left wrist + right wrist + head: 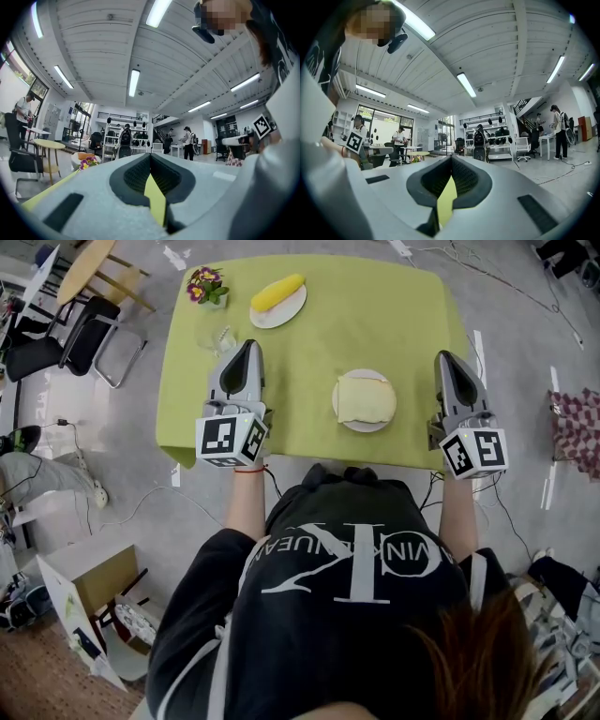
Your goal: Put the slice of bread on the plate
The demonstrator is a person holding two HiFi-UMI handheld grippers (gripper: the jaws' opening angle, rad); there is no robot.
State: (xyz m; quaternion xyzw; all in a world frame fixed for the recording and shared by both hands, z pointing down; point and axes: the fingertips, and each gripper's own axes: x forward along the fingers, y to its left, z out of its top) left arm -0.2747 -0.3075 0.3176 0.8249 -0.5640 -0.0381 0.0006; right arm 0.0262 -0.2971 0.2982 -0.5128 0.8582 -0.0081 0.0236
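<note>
A pale slice of bread (365,397) lies flat on a small white plate (364,427) near the front middle of the green table (319,343). My left gripper (250,343) hovers over the table's front left, a hand's width left of the plate, jaws together and empty. My right gripper (442,355) sits at the table's right edge, right of the plate, jaws also together with nothing in them. In the left gripper view the left gripper (150,155) points level across the room; the right gripper view shows the right gripper (451,158) doing the same. Neither touches bread or plate.
A second white plate with a yellow cob-like thing (277,293) stands at the back of the table. A small flower pot (204,285) and a clear glass (221,337) are at the back left. Chairs (80,334) and cables lie on the floor to the left.
</note>
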